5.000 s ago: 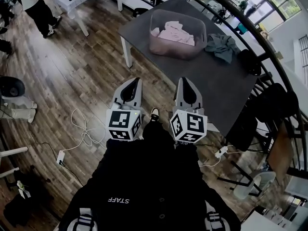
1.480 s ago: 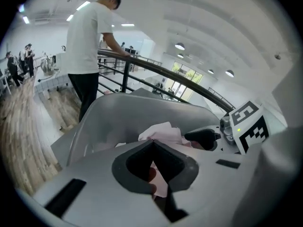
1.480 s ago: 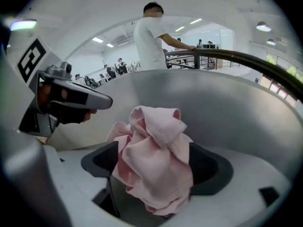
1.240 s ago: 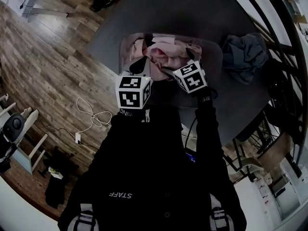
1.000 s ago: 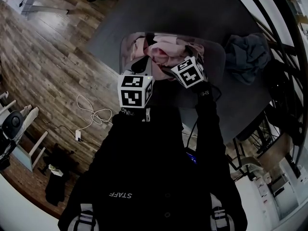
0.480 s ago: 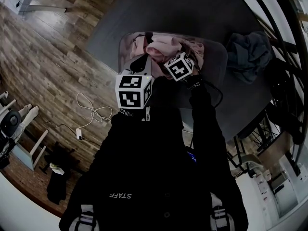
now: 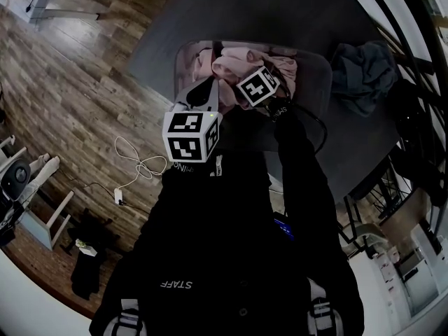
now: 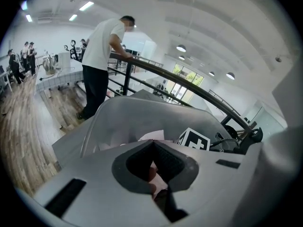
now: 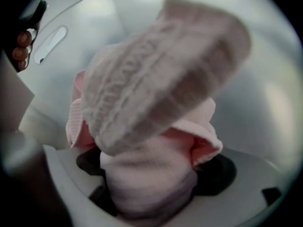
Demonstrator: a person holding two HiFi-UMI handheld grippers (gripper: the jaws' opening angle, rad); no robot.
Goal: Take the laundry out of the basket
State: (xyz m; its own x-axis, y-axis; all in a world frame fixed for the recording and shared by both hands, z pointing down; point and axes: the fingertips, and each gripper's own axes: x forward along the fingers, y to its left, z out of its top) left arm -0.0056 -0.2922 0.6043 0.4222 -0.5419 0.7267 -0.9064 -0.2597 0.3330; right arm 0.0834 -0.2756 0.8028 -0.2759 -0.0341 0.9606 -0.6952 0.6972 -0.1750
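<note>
One readable word: "STAFF" on the person's black top [image 7: 172, 284]. Right gripper [image 9: 151, 186] jaws are clamped on a pink knit garment [image 9: 156, 93]; left gripper [image 8: 152, 143] jaws are pinched together.

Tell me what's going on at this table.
A person with a gripper in each hand stands over the clear plastic basket on the dark grey table. The right gripper is shut on a pink knitted garment inside the basket, not yet lifted clear. The left gripper is shut and empty, at the basket's near rim. A crumpled blue-grey cloth lies beside the basket.
</note>
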